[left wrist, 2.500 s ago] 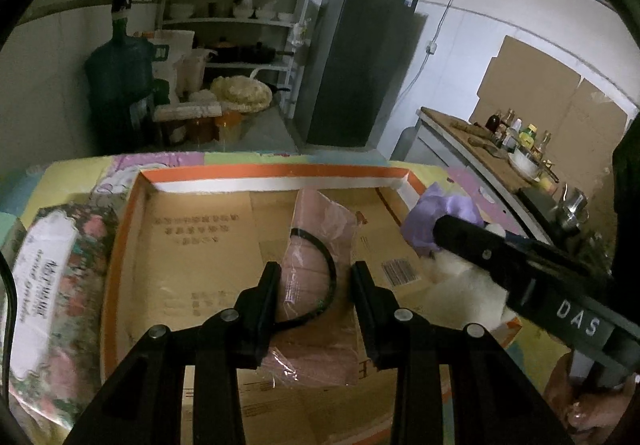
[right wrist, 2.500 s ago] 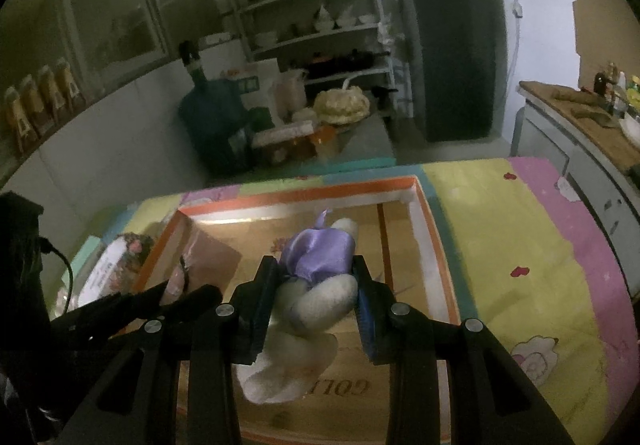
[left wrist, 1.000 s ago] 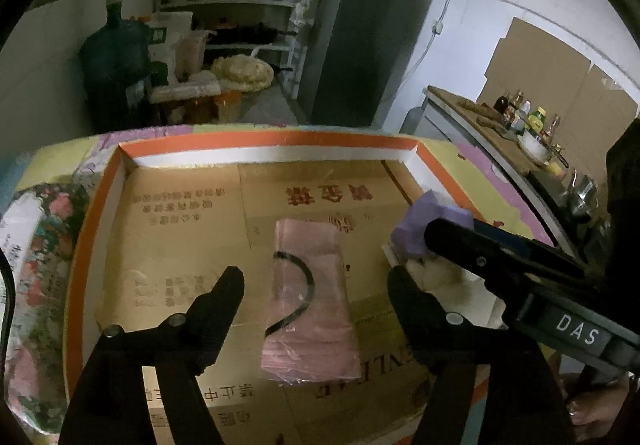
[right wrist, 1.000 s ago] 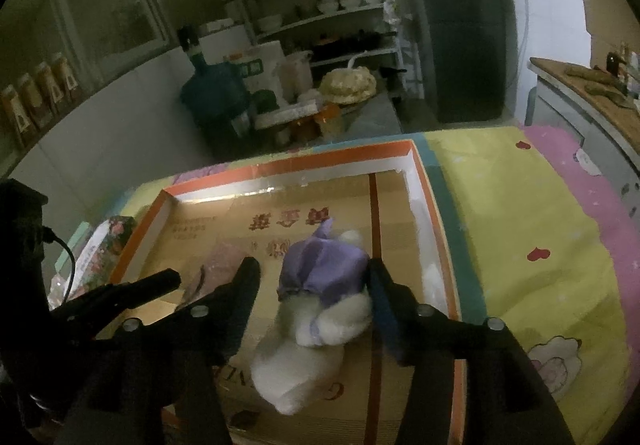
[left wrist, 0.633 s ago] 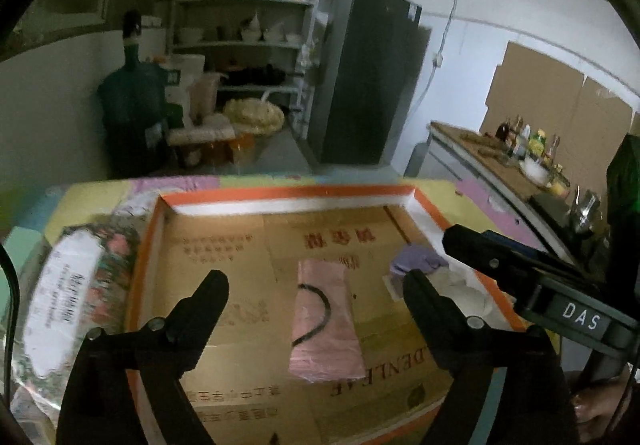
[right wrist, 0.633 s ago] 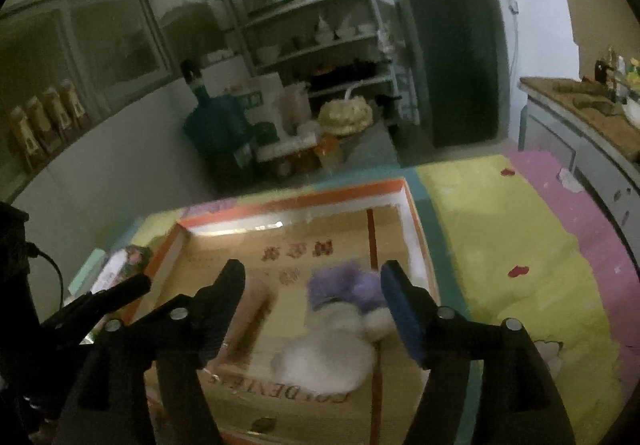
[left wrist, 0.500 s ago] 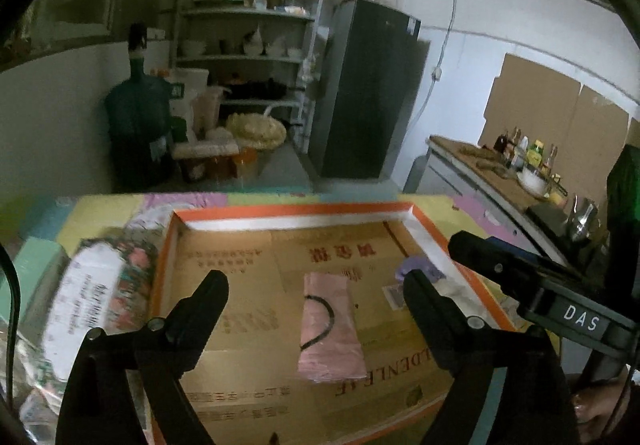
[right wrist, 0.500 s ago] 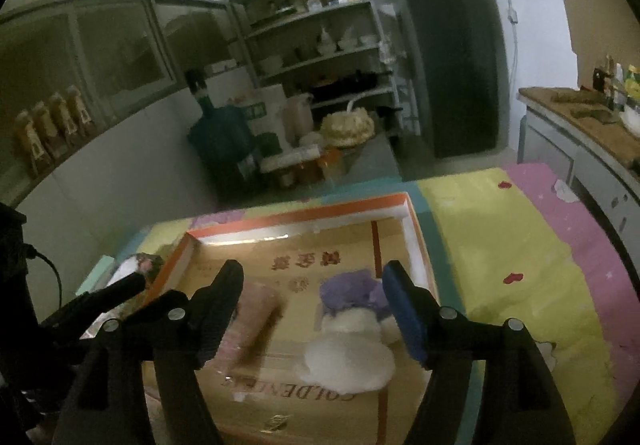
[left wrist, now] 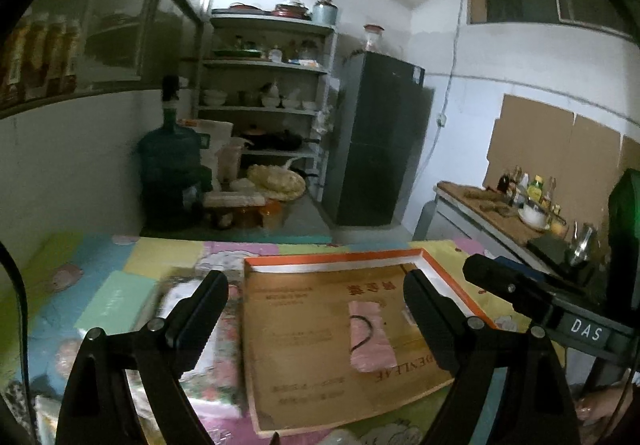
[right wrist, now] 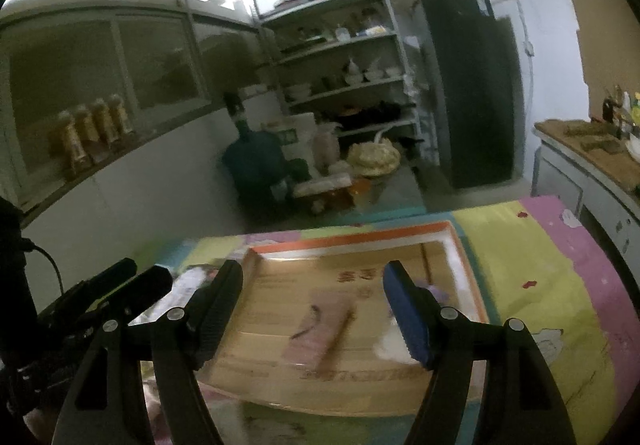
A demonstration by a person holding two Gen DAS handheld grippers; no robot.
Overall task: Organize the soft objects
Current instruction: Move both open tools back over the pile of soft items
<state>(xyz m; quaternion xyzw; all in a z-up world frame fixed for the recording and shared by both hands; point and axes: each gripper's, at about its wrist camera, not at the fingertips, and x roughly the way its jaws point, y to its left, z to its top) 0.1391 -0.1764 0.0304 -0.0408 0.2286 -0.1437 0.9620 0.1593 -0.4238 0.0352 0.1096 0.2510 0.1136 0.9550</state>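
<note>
A pink pouch with a black loop point(left wrist: 366, 337) lies flat inside the shallow cardboard box with an orange rim point(left wrist: 340, 257). My left gripper point(left wrist: 316, 299) hangs open above and in front of it, with nothing between its fingers. In the right wrist view the same pouch point(right wrist: 320, 333) lies mid-box. A white plush toy with a purple top point(right wrist: 394, 343) rests beside it, partly behind my right finger. My right gripper point(right wrist: 312, 299) is open and empty above the box. The left view shows the right gripper's body point(left wrist: 520, 295) at the box's right edge.
The box point(right wrist: 360, 239) sits on a colourful play mat point(right wrist: 532, 265). A floral package point(left wrist: 212, 365) and a pale green box point(left wrist: 116, 305) lie left of it. Behind stand a water jug point(left wrist: 170, 173), shelves point(left wrist: 268, 101), a dark fridge point(left wrist: 376, 149) and a counter point(left wrist: 500, 213).
Both grippers opened wider and let go of the pouch and the plush toy. They rose and drew back, so the box now looks smaller and lower. The left view swung leftwards.
</note>
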